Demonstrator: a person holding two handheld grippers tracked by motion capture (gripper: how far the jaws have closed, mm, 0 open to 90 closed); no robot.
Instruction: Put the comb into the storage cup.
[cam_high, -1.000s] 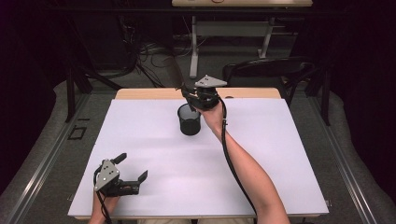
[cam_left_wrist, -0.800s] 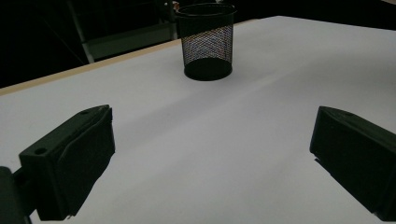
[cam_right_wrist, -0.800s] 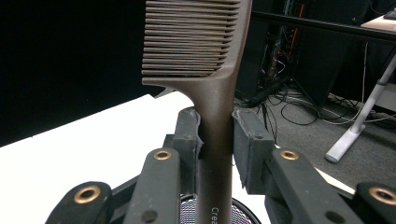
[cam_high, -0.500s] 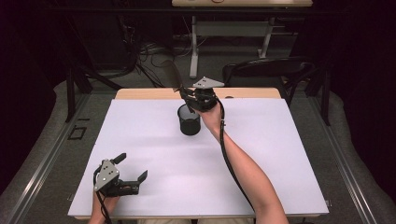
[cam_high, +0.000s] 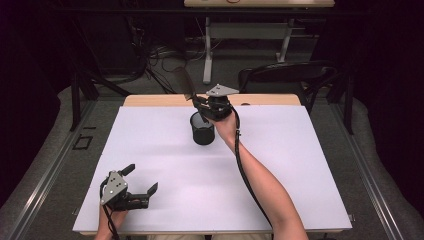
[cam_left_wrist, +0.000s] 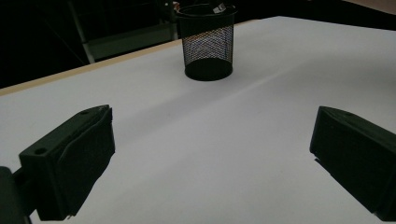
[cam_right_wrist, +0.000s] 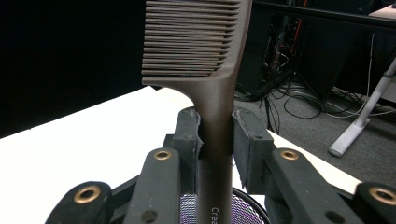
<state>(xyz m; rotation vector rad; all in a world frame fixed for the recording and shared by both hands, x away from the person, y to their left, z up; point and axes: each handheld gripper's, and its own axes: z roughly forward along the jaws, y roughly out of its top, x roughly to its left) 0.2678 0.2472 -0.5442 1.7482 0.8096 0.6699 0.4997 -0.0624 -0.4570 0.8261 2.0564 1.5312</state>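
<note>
A dark brown comb (cam_right_wrist: 205, 60) stands upright between the jaws of my right gripper (cam_right_wrist: 216, 135), which is shut on its handle. The handle's lower end hangs over the mouth of a black mesh cup (cam_right_wrist: 243, 207). From above, the right gripper (cam_high: 200, 105) sits just behind and above the mesh cup (cam_high: 202, 131), with the comb (cam_high: 183, 82) sticking up and to the left. My left gripper (cam_high: 141, 184) rests near the table's front left corner, open with nothing between its jaws. Far ahead of it stands the cup (cam_left_wrist: 207, 42).
A white sheet (cam_high: 300, 165) covers the table, with a wooden strip (cam_high: 160, 100) along the far edge. Behind the table stand a black chair (cam_high: 285, 75) and a desk frame with cables on the floor.
</note>
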